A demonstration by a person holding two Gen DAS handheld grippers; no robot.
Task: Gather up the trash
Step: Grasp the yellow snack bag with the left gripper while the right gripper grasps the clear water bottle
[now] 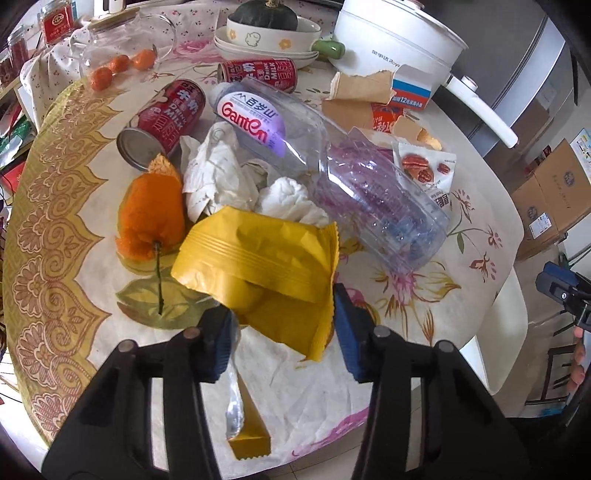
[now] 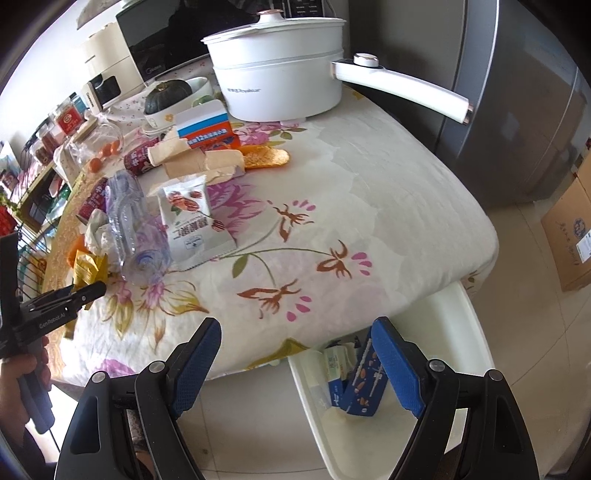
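My left gripper (image 1: pixel 284 332) is open, its blue pads on either side of a yellow snack wrapper (image 1: pixel 258 266) lying on the floral tablecloth. Behind the wrapper lie crumpled white tissues (image 1: pixel 221 173), orange peel (image 1: pixel 151 214), a clear Ganten bottle (image 1: pixel 332 162), two red milk cans (image 1: pixel 166 118) and a nut packet (image 1: pixel 424 166). My right gripper (image 2: pixel 295 354) is open and empty, beyond the table's edge, above a white bin (image 2: pixel 476 332) that holds a blue box (image 2: pixel 365 384). The yellow wrapper (image 2: pixel 88 269) and nut packet (image 2: pixel 192 221) also show in the right wrist view.
A white electric pot (image 2: pixel 277 77) with a long handle stands at the table's back. Torn cardboard packaging (image 1: pixel 373 96), a glass jar with small oranges (image 1: pixel 118 55) and stacked bowls holding a squash (image 1: pixel 266 33) lie behind the trash. Cardboard boxes (image 1: pixel 554 195) stand on the floor.
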